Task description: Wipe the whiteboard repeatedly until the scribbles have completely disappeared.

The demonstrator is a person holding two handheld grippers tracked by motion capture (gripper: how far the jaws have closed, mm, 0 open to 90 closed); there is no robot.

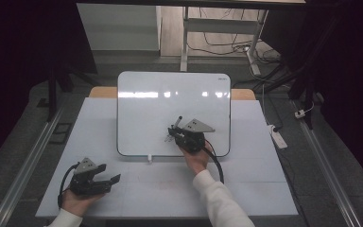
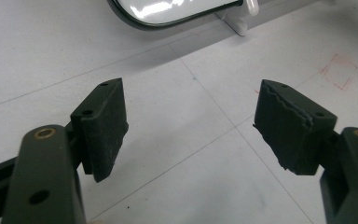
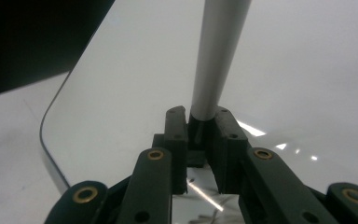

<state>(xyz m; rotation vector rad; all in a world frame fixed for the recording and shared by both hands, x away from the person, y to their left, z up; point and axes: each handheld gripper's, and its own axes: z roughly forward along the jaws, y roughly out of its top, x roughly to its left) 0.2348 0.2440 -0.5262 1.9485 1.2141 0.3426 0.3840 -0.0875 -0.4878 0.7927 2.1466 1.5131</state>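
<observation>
Nearest the high camera, the right forearm in a white sleeve reaches up from 6 o'clock to the right gripper, which sits over the whiteboard's lower right part with its jaws clamped on a grey pen; the pen points toward 12 o'clock in the right gripper view. At about 8 o'clock on the table, the left hand rests, and its left gripper points toward 3 o'clock with jaws spread wide and nothing between them. A small logo at the whiteboard's top right corner is too small to read.
</observation>
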